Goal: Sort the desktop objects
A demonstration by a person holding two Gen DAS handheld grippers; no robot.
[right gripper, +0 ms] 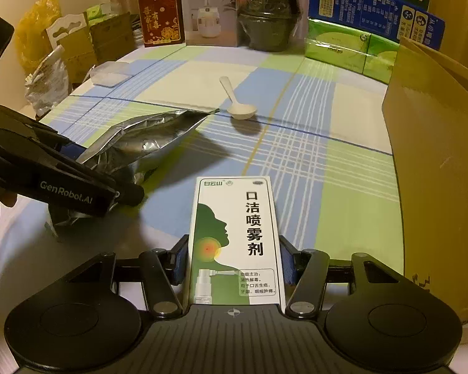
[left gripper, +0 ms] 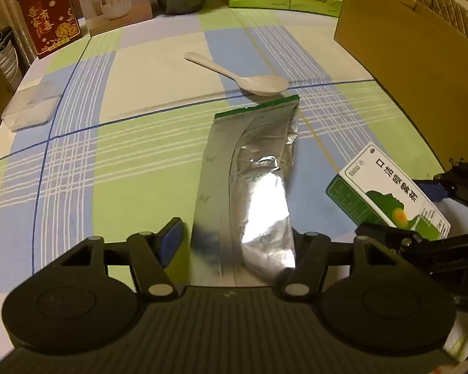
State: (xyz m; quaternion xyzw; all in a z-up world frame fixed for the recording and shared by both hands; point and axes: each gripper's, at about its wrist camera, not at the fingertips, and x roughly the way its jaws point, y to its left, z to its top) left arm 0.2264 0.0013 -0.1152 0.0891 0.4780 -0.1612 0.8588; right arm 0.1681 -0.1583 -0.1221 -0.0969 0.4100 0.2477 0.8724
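Sorting has barely begun: the right gripper [right gripper: 234,261] has its fingers pinching the spray box [right gripper: 235,237], the left gripper [left gripper: 237,243] straddles the foil pouch [left gripper: 252,187] uncertainly, while the spoon [left gripper: 249,78] waits on the tabletop [left gripper: 124,171].

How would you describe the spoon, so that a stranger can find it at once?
Look at the checked tablecloth, green, blue and cream. Near its middle, just beyond the green-edged far end of the silver foil bag, lies the spoon. It is the only small plain white thing there, lying alone with its bowl toward the bag; its neighbours are the shiny bag and a printed box.
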